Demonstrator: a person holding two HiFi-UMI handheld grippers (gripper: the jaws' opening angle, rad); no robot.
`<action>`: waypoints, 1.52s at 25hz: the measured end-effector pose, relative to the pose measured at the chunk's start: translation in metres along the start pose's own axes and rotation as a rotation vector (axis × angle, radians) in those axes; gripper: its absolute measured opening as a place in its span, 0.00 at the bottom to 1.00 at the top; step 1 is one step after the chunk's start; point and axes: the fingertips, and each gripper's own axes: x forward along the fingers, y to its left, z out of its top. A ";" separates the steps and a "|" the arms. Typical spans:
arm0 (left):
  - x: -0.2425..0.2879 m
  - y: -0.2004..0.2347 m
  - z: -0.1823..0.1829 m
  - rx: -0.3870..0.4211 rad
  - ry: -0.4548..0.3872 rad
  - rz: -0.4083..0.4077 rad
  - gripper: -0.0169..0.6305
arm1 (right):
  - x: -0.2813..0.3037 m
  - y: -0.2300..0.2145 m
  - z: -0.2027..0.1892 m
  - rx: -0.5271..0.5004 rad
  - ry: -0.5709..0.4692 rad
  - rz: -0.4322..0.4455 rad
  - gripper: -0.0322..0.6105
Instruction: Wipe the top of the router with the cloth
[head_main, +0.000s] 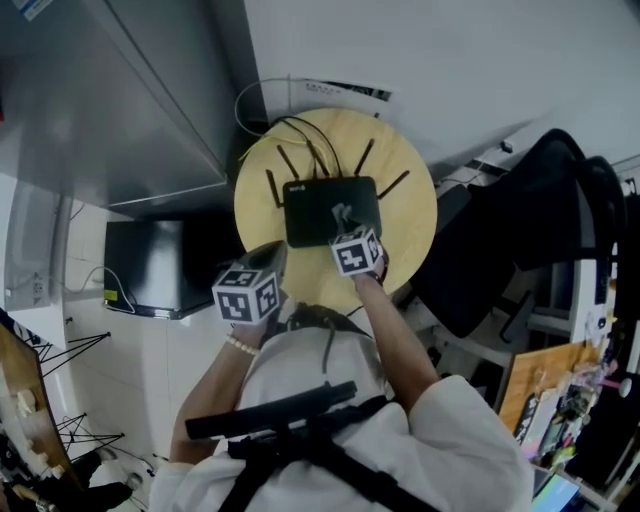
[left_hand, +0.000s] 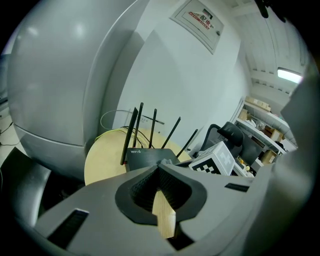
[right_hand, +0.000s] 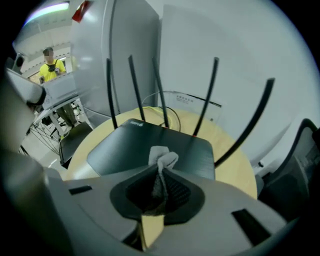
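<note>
Head view first: the right gripper (head_main: 352, 240) has its jaws tucked under its own marker cube, so I can't see the tips from here. Over to the right gripper view: the cloth (right_hand: 161, 162) is mostly buried between the clamped jaws, just a tuft poking out at 12 o'clock. Router (right_hand: 150, 142), near edge lost behind the gripper body. Wall label (right_hand: 192, 101), 12 o'clock of the table (right_hand: 235, 170), print too small to read.

The router (head_main: 332, 210) at frame centre looks smooth black plastic with a faint sheen; the round table (head_main: 410, 215) pale matt wood; the cloth (right_hand: 162, 159) soft grey fabric.
</note>
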 end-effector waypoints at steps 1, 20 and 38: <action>-0.002 0.002 0.000 -0.004 -0.002 0.005 0.02 | 0.001 0.013 0.001 -0.012 0.001 0.023 0.10; -0.028 0.028 -0.013 -0.055 -0.013 0.050 0.02 | -0.003 0.129 0.008 -0.144 -0.009 0.225 0.10; 0.011 -0.003 -0.011 -0.017 0.036 -0.043 0.02 | -0.020 -0.014 -0.030 0.063 -0.011 0.000 0.11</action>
